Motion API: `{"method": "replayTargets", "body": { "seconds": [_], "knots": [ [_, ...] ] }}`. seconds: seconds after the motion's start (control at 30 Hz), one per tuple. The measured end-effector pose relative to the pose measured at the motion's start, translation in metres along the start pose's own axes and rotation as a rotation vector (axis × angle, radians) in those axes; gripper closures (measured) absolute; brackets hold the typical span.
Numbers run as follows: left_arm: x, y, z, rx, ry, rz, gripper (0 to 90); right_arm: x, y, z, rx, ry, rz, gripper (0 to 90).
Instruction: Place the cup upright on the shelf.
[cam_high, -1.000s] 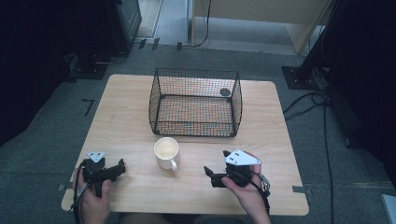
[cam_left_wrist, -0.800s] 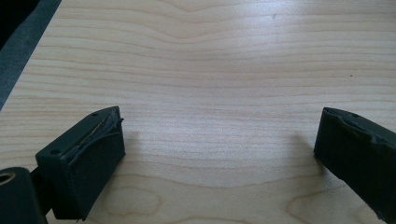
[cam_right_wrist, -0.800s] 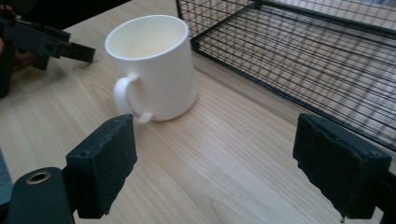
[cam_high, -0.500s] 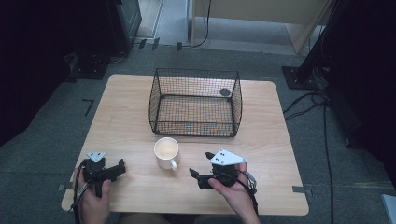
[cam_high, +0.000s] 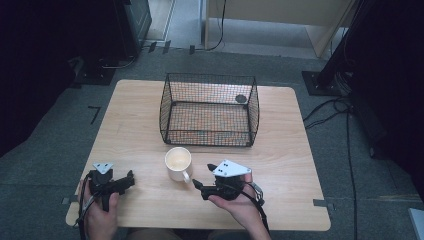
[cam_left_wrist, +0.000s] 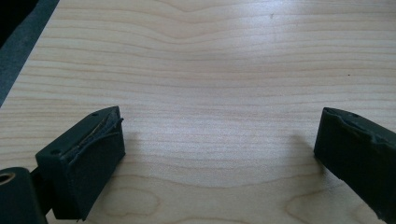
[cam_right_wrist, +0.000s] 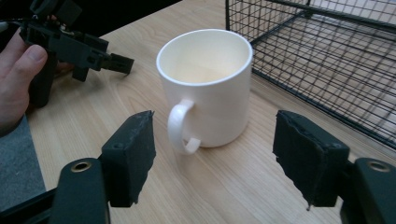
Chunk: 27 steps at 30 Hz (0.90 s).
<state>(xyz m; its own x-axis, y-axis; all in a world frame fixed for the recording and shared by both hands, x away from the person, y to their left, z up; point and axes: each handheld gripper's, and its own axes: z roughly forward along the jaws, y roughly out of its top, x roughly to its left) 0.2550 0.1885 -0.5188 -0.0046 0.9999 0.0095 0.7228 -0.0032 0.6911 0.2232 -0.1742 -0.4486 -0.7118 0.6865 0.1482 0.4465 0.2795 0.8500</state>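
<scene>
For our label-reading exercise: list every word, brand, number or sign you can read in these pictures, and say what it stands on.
None can be read: the white mug, the wire basket, the wooden table and both tools, left and right, bear no legible text.

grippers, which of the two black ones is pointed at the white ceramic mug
The right gripper: its open jaws face the white ceramic mug; the left gripper faces bare table.

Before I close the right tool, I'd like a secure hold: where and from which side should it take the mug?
Probably the handle: the mug stands upright with it facing the open right tool. Come from that side.
</scene>
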Motion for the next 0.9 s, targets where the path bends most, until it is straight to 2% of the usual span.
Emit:
{"method": "replayTargets", "body": {
  "seconds": [0.27, 0.5, 0.6, 0.7, 0.77, 0.9],
  "knots": [
    [0.000, 0.000, 0.000, 0.000, -0.001, 0.000, 1.9, 0.010, 0.005, 0.015, 0.020, 0.029, 0.013, 50.5],
    [0.000, 0.000, 0.000, 0.000, -0.002, 0.000, 1.9, 0.017, 0.002, 0.028, 0.051, 0.025, 0.001, 58.4],
    [0.000, 0.000, 0.000, -0.001, -0.002, 0.001, 1.9, 0.019, 0.001, 0.035, 0.070, 0.001, 0.002, 63.8],
    [0.000, 0.000, 0.000, 0.000, -0.002, 0.000, 1.8, 0.018, 0.000, 0.041, 0.089, -0.006, 0.018, 67.9],
    [0.000, 0.000, 0.000, -0.001, -0.002, 0.000, 1.8, 0.017, 0.000, 0.043, 0.095, 0.006, 0.028, 70.0],
    [0.000, 0.000, 0.000, 0.000, -0.002, 0.001, 1.9, 0.019, 0.001, 0.047, 0.107, 0.004, 0.026, 72.1]
  ]
}}
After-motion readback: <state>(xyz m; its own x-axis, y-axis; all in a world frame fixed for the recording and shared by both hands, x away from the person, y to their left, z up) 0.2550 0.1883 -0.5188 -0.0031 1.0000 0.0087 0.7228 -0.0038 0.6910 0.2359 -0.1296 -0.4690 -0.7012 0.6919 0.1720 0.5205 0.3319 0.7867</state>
